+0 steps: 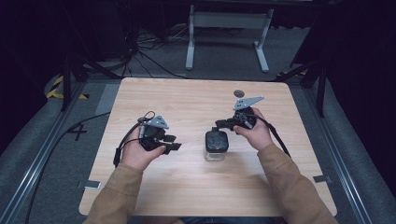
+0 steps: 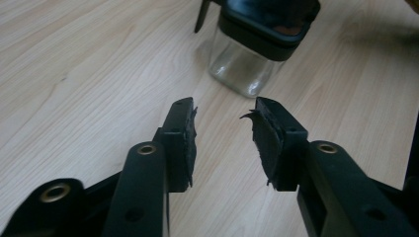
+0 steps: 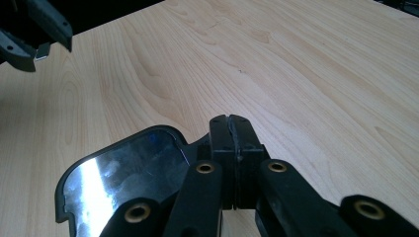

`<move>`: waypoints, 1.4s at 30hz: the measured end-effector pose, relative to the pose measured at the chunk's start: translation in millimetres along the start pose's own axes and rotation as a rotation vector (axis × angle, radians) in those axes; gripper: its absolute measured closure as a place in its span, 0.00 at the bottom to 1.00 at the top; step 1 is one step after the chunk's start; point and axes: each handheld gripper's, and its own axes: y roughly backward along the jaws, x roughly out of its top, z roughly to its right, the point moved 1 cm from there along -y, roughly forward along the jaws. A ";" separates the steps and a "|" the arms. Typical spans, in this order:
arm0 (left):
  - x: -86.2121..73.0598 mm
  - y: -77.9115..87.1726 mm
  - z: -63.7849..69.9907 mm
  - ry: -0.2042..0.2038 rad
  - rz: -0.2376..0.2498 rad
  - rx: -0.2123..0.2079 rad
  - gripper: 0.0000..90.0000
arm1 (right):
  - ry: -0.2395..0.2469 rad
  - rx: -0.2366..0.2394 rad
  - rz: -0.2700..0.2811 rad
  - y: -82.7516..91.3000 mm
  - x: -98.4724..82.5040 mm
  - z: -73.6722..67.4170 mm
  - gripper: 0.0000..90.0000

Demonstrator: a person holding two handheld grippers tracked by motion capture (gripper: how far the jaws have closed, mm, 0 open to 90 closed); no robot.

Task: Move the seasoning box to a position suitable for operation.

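Standing: square glass jar [image 1: 215,151], black lid | left fingers [image 2: 179,138] spread | right fingers [image 3: 232,133] pressed together

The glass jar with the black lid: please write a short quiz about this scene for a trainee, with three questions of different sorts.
1. True or false: the small clear glass jar with the black lid stands upright on the light wooden table.
2. Which one has its jaws apart? A: the left gripper. B: the right gripper.
3. Fill in the missing word: in the high view, the jar stands ______ the two grippers.

Key: 1 true; 2 A; 3 between.
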 end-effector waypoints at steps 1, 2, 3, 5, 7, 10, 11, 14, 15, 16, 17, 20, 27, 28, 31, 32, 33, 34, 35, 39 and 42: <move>1.6 -3.3 2.4 -0.007 0.004 -0.010 0.70 | 0.001 0.001 0.001 -0.1 0.0 0.1 1.00; 1.6 -3.3 2.4 -0.007 0.004 -0.010 0.73 | -0.001 0.001 0.000 0.0 0.0 0.1 1.00; 6.0 -10.6 7.5 -0.032 -0.007 -0.032 0.77 | 0.001 0.000 0.001 -0.1 0.0 0.2 1.00; 7.3 -14.5 9.5 -0.037 0.000 -0.040 0.80 | 0.000 0.001 0.001 -0.1 0.0 0.2 1.00; 10.1 -20.5 13.5 -0.049 -0.004 -0.060 0.84 | 0.000 0.001 0.002 -0.1 -0.2 0.3 1.00; 13.4 -28.5 17.1 -0.065 -0.003 -0.089 0.91 | -0.003 0.003 0.004 -0.2 -0.5 0.6 1.00; 14.4 -32.1 18.9 -0.069 0.002 -0.099 0.92 | -0.005 0.003 0.004 -0.2 -0.6 0.8 1.00; 16.0 -37.7 21.0 -0.072 0.003 -0.117 0.96 | -0.006 0.003 0.004 -0.3 -0.7 1.2 1.00; 16.3 -39.7 21.6 -0.071 0.006 -0.120 0.97 | -0.005 0.002 0.004 -0.3 -0.7 1.1 1.00; 16.8 -42.0 21.7 -0.074 0.007 -0.121 0.97 | -0.003 0.001 0.003 -0.2 -0.7 1.1 1.00; 17.1 -43.7 22.0 -0.073 0.005 -0.124 0.98 | -0.004 0.001 0.004 -0.3 -0.8 1.2 1.00; 17.9 -49.6 23.6 -0.060 0.014 -0.135 0.99 | -0.004 0.000 0.005 -0.3 -0.9 1.2 1.00; 24.7 -64.4 29.2 -0.063 0.020 -0.154 0.99 | -0.004 -0.002 0.005 -0.6 -1.3 1.5 1.00; 25.3 -64.7 29.5 -0.064 0.017 -0.155 0.98 | -0.004 -0.003 0.005 -0.6 -1.4 1.4 1.00; 27.1 -66.8 29.8 -0.059 0.024 -0.155 0.98 | -0.004 -0.001 0.008 -0.7 -1.6 1.6 1.00; 28.0 -68.0 29.7 -0.060 0.028 -0.157 0.98 | -0.006 -0.001 0.009 -0.7 -1.6 1.6 1.00; 28.6 -68.5 30.1 -0.054 0.027 -0.158 0.97 | -0.005 -0.003 0.009 -0.7 -1.6 1.4 1.00; 29.2 -69.0 29.8 -0.057 0.028 -0.158 0.97 | -0.005 -0.004 0.009 -0.7 -1.6 1.3 1.00; 30.0 -69.9 29.8 -0.056 0.034 -0.155 0.97 | -0.007 -0.004 0.009 -0.7 -1.6 1.2 1.00; 31.4 -71.7 30.7 -0.060 0.038 -0.152 0.96 | 0.003 -0.016 0.006 0.6 -1.9 0.6 1.00; 32.2 -70.9 30.1 -0.058 0.048 -0.152 0.96 | -0.010 -0.007 0.059 11.0 0.3 0.8 1.00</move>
